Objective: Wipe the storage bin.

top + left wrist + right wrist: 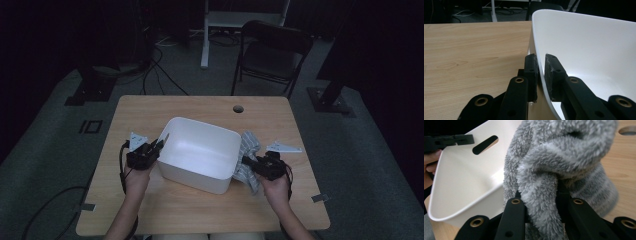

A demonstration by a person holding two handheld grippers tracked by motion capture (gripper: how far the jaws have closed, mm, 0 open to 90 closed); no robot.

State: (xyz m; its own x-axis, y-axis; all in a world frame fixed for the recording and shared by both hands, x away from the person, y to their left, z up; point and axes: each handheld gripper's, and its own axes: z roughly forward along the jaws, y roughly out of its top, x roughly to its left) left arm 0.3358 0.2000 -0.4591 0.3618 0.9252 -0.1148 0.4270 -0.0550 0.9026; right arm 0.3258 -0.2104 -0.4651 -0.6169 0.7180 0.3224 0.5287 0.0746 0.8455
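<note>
Setting: a light wooden bench [165, 205] in a dark room, seen from above, with a person's forearms entering from the bottom edge.
Tub: a white plastic tub [200, 142], rectangular with rounded corners, sits near the middle of the bench; its inside looks bare in the high view. A slot handle [485, 144] is cut into one end wall.
Left tool: the left tool [159, 145] is at the tub's left wall. In the left gripper view its two black jaws are clenched on the thin white rim [539, 72], one pad outside the wall and one inside.
Left hand: the left hand [136, 177] holds that tool from behind, resting low over the bench.
Towel: a grey fluffy towel [248, 160] with faint stripes lies bunched on the bench, touching the tub's right wall, outside the tub.
Right tool: the right tool [247, 161] is clamped on a thick fold of the towel [541, 195]; the fabric bulges up between the jaws and hides the pads.
Right hand: the right hand [276, 187] grips that tool near the bench's right side.
Bench details: a round cable hole [238, 108] sits near the far edge.
Background: a dark folding chair [272, 52] stands on the floor beyond the bench.
</note>
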